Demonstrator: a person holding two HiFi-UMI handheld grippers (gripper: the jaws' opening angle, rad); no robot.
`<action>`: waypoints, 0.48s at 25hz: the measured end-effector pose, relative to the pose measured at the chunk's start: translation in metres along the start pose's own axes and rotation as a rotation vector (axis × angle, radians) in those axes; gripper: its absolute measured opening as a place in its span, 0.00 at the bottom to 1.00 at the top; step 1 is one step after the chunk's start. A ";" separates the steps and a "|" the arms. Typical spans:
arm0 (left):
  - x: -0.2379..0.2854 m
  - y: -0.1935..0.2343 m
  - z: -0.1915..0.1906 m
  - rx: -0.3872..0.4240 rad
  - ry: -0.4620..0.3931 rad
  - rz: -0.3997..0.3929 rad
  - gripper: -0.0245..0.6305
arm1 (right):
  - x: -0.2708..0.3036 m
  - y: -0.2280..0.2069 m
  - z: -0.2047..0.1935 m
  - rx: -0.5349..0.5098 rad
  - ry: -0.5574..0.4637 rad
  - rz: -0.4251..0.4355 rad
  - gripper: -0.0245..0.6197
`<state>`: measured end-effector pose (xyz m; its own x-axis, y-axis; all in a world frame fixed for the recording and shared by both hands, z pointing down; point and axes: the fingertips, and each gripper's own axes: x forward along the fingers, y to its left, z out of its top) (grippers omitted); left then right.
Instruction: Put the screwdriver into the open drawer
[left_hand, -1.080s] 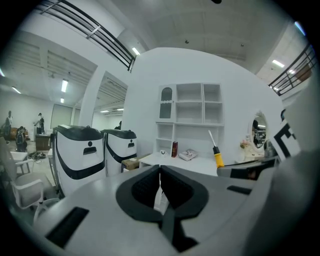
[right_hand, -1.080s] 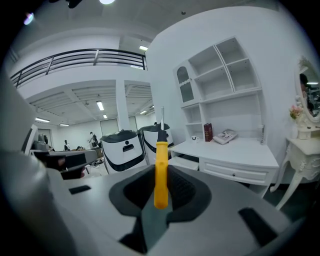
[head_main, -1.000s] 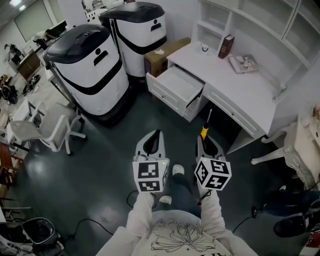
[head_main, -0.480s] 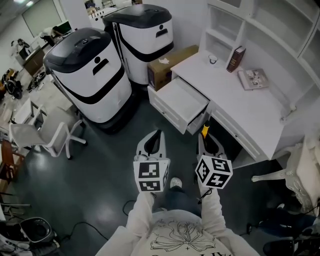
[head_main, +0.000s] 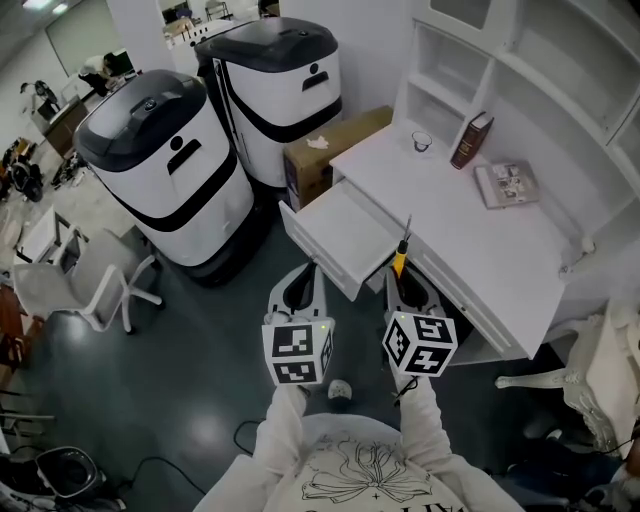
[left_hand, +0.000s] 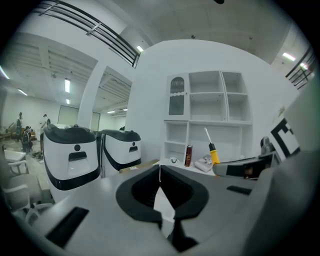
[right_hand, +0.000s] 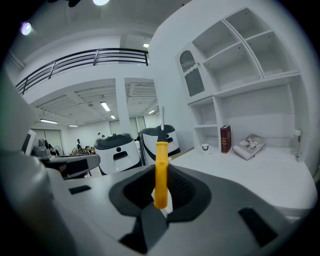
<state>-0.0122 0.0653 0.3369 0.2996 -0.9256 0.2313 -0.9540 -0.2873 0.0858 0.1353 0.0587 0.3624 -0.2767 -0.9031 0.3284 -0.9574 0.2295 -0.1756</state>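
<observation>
My right gripper (head_main: 405, 281) is shut on a yellow-handled screwdriver (head_main: 400, 257), whose metal shaft sticks up and forward over the desk's front edge. In the right gripper view the screwdriver (right_hand: 161, 170) stands upright between the jaws. The open white drawer (head_main: 335, 236) juts out from the white desk (head_main: 470, 235), just ahead and left of that gripper. My left gripper (head_main: 305, 283) sits beside the right one, its jaws closed together with nothing in them (left_hand: 160, 172), close to the drawer's near corner.
Two large white-and-black machines (head_main: 165, 160) stand left of the desk, with a cardboard box (head_main: 325, 145) between them and the desk. On the desktop lie a dark red book (head_main: 470, 140), a magazine (head_main: 507, 183) and a small cup (head_main: 421, 141). White shelves rise behind.
Both grippers have moved forward toward the desk together; the drawer and desk now lie much closer, with the screwdriver tip over the desk's front edge.
</observation>
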 end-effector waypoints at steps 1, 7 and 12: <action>0.006 -0.001 0.001 -0.002 0.002 0.001 0.05 | 0.005 -0.003 0.001 0.000 0.004 0.003 0.15; 0.036 0.001 0.005 -0.004 0.020 0.017 0.05 | 0.034 -0.019 0.006 0.011 0.029 0.017 0.15; 0.062 0.013 0.005 -0.010 0.039 0.030 0.05 | 0.060 -0.025 0.007 0.020 0.051 0.024 0.15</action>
<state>-0.0061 0.0033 0.3477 0.2714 -0.9233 0.2719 -0.9624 -0.2571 0.0875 0.1431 -0.0037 0.3797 -0.3040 -0.8775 0.3710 -0.9486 0.2429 -0.2027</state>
